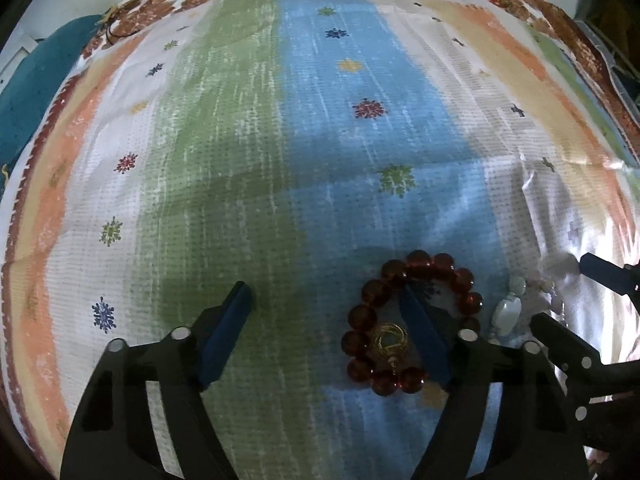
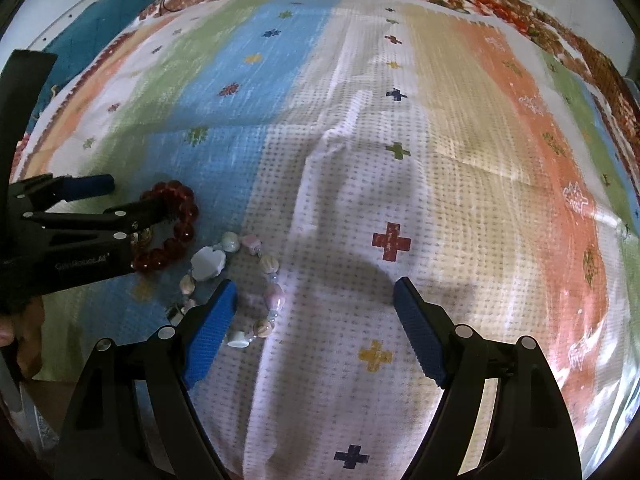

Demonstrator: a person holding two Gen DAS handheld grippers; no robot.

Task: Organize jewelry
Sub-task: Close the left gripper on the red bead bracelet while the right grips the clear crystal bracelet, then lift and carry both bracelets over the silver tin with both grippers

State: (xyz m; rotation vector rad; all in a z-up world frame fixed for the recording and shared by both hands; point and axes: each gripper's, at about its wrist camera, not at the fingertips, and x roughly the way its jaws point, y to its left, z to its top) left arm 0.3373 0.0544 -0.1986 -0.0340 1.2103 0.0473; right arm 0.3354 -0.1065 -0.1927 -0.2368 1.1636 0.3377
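Showing only rightward: pastel bracelet (image 2: 256, 280) circling right tongs' (image 2: 316, 332) finger.

White lettering "GenRobot.AI" (small, somewhat blurred) stands on the left gripper (image 2: 94, 196) body

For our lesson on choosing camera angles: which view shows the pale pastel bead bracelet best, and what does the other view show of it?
The right wrist view: the pastel bead bracelet lies almost wholly visible on the cloth, only partly covered by the right gripper. The left wrist view catches just a few pale beads at its right edge, washed out by glare.
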